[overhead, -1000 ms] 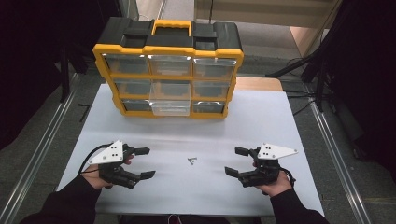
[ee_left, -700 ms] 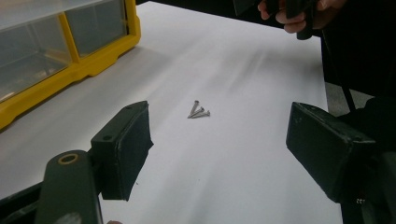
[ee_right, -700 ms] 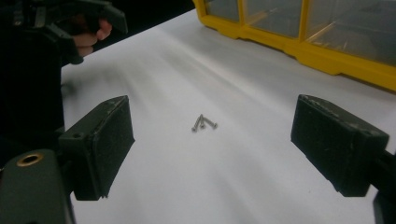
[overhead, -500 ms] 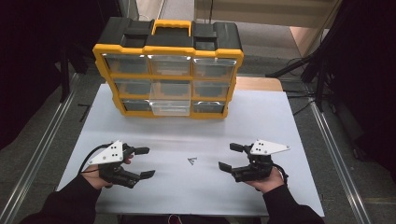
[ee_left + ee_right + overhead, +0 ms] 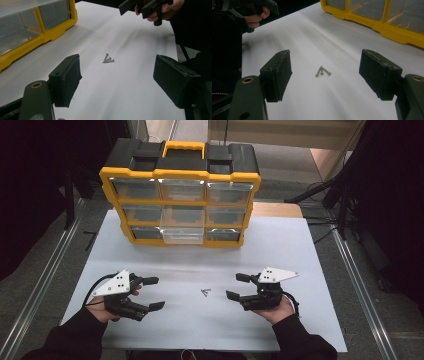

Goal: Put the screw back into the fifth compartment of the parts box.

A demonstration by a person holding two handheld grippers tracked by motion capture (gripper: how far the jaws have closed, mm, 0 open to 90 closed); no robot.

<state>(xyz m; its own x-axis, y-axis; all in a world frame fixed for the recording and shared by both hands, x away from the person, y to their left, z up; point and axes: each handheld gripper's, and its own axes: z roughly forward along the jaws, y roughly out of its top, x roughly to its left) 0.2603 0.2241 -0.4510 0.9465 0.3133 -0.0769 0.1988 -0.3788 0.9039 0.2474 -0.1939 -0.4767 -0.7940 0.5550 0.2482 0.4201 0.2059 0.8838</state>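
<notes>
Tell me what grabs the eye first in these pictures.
The yellow-and-black organizer case with clear drawers stands at the far edge of the white table. Nearer, a tiny cluster of screws lies on the bare surface, apart from everything. The left gripper and right gripper flank it, jaws open and pointing inward.

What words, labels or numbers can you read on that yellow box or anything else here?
None can be read.
Organizer: no label or brand shows on its yellow frame, black lid or clear drawers.
Screws: too small to show any marking.
Left gripper and right gripper: plain black jaws, no writing.
</notes>
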